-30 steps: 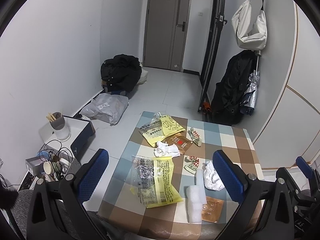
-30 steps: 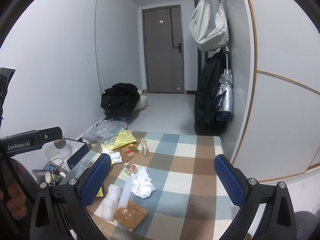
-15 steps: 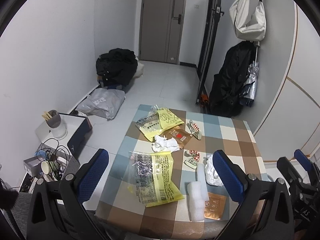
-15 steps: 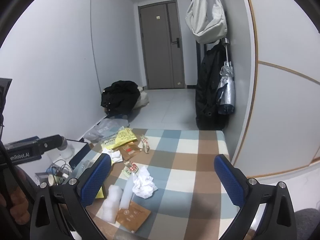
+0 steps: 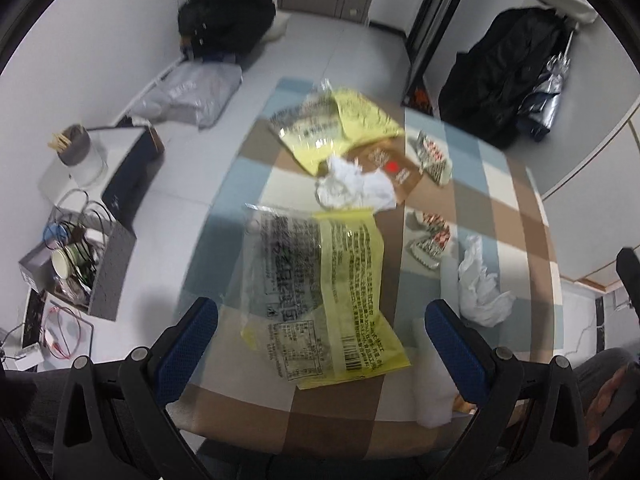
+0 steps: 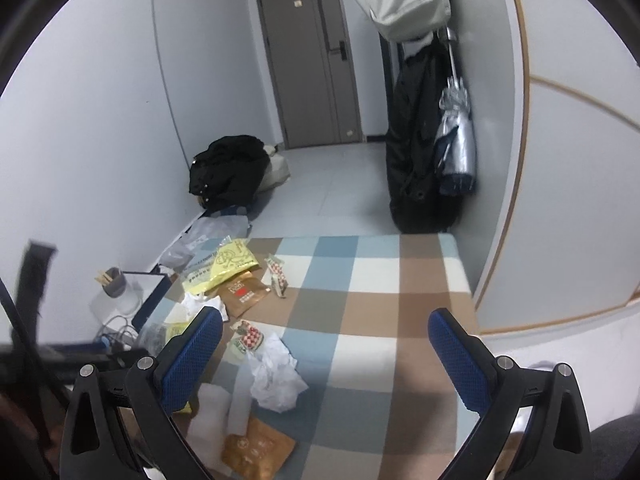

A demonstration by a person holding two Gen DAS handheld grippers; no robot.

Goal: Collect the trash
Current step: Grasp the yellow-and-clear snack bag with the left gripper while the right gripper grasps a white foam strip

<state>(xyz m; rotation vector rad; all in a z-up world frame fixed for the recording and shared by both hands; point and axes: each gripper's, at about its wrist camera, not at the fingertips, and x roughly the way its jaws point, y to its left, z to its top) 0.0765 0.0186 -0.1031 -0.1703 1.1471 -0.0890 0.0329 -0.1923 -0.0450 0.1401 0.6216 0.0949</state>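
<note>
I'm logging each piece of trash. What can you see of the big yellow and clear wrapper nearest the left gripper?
The large wrapper is thin, glossy plastic film, clear on its left half and yellow on its right, printed with dense black text, a table and a barcode. It lies flat and slightly wrinkled on the checked tablecloth, lengthwise between the open left gripper fingers, not gripped. Its far edge reaches the crumpled white tissue.

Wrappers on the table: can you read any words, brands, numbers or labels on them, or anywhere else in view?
Nothing reads clearly in either view.
Big yellow and clear wrapper: dense black print and a barcode, blurred.
Far yellow wrapper: black print, blurred.
Brown packet: red mark and pale print, too small.
Orange packet: faint round emblem, unreadable.
Door: small pale tag, too small.
</note>
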